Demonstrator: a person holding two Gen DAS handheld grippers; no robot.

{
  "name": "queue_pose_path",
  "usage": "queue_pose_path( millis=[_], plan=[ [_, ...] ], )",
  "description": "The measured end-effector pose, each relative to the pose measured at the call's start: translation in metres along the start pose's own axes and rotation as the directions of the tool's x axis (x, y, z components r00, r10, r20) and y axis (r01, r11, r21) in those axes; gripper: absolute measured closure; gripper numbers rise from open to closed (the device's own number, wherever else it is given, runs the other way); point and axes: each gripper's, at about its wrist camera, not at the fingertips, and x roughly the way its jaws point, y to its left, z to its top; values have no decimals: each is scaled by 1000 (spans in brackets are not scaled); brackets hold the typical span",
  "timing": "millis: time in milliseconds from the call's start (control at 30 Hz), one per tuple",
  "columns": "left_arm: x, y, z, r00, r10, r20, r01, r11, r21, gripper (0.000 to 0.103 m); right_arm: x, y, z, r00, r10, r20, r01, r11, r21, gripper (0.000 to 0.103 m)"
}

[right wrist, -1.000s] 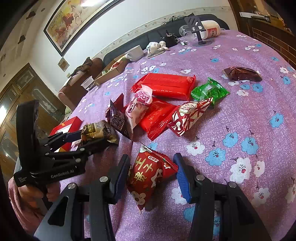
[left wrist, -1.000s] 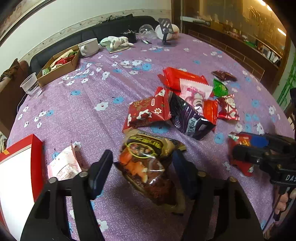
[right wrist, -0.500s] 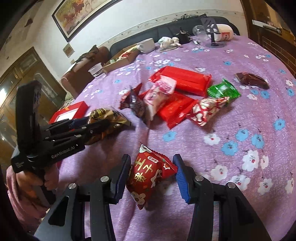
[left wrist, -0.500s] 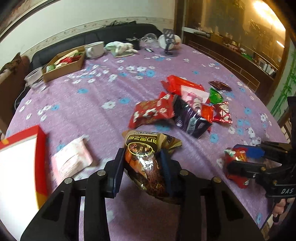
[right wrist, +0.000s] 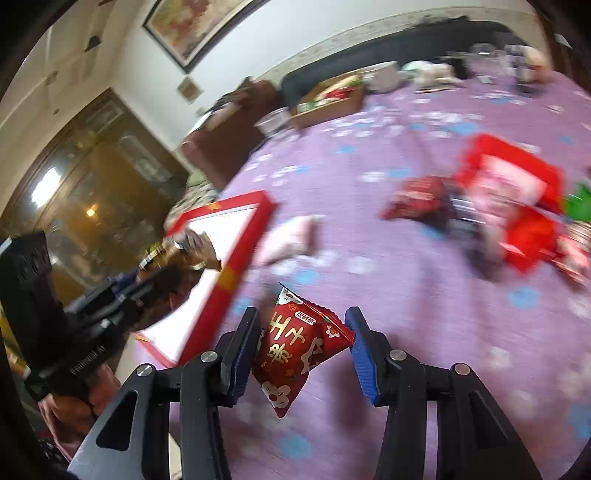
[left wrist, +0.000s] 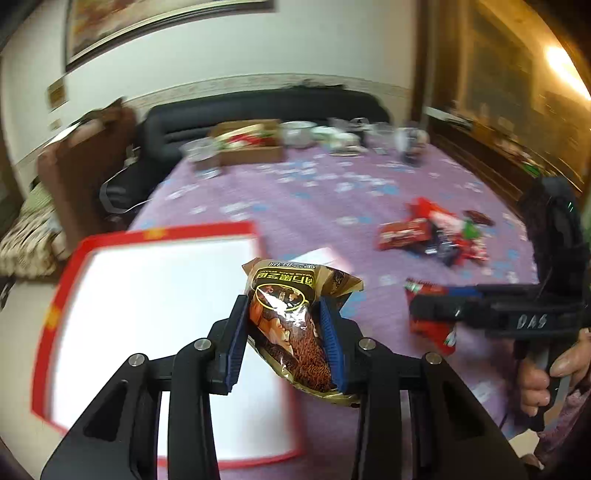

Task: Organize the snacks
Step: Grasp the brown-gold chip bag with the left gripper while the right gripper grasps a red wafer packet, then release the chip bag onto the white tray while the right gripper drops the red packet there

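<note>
Purple cloth (left wrist: 314, 206) printed with white and blue flowers covers the worktop, and two snack packets are held above it, one per gripper. The left gripper (left wrist: 284, 332) is clamped on a brown and gold packet (left wrist: 291, 317), held over the white inside of a single red-rimmed box (left wrist: 155, 236) that lies at the near left edge of the worktop. The right gripper (right wrist: 303, 347) pinches a red packet (right wrist: 295, 343) with gold lettering and white flowers, clear of the cloth and just right of the box's red rim. One loose pile of snacks (left wrist: 436, 236) lies further right on the cloth; blur keeps me from counting it, though red wrappers dominate, with one green packet (right wrist: 580, 203) and at least one dark one. One pale pink packet (right wrist: 291, 236) lies alone between the box and the pile. At the far end stand one open cardboard box (left wrist: 247, 147) of mixed items, a clear plastic cup (right wrist: 273, 122), and some blurred white crockery. Beyond the worktop runs a black sofa (left wrist: 258, 110) against a white wall carrying one large framed picture (right wrist: 195, 22); dark wooden cabinets flank both sides of the room.
</note>
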Motion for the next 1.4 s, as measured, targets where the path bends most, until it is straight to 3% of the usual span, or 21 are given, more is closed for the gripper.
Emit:
queue_pose_path(
  millis=[200,400,700,867,1033,1167,1267,1400],
  plan=[
    [-5,59,-22,993,115,-29,-118,988,-105,68,48,61,17,997,74,-35,-77,994,-81,55],
    [-1,89,-36,987,152,-57,-159,977,-143,67,90,104,19,992,97,-78,-108,984,-143,55],
    [13,106,-45,981,172,-94,-184,972,-146,67,121,130,9,985,107,-136,-133,971,-199,54],
    [13,103,-46,975,198,-98,-209,972,-112,66,141,129,3,972,103,-210,-141,974,-176,47],
    [8,96,-47,962,268,-61,-271,961,-60,48,143,131,-3,975,82,-205,-127,968,-216,47],
    [-3,97,-47,946,324,-10,-324,944,-64,31,136,139,-17,986,14,-167,-69,942,-329,47],
    [-8,99,-47,946,324,5,-323,943,-79,29,132,146,-30,985,-28,-168,-43,916,-399,35],
    [-10,96,-47,946,323,5,-322,945,-63,29,124,151,-46,986,-54,-156,-24,888,-460,34]
  ],
)
